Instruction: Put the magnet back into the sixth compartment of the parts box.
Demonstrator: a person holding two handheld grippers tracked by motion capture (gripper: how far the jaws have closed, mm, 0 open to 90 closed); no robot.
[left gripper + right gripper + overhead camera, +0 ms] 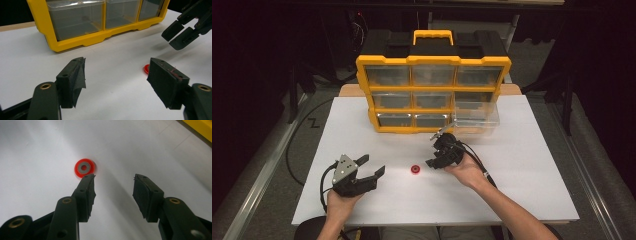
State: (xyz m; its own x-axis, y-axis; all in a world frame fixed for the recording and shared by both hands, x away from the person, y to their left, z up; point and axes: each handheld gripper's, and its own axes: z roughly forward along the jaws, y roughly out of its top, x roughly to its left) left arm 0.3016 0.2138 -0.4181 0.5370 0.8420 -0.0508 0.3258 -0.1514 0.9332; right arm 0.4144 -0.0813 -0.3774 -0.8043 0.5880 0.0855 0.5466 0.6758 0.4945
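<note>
High view: the left gripper (374, 166), jaws spread and empty, is lying to the left of the small red plastic ring with a grey centre (415, 170); the right gripper (433, 163), jaws apart, is hovering just right of it, before the yellow-framed cabinet of clear drawers (432, 61). Left gripper view: the ring (146, 69) is peeking out beside the right-hand jaw. Right gripper view: the ring (84, 167) is lying on the white tabletop (37, 157) just beyond the left-hand jaw's tip, outside the open gap
</note>
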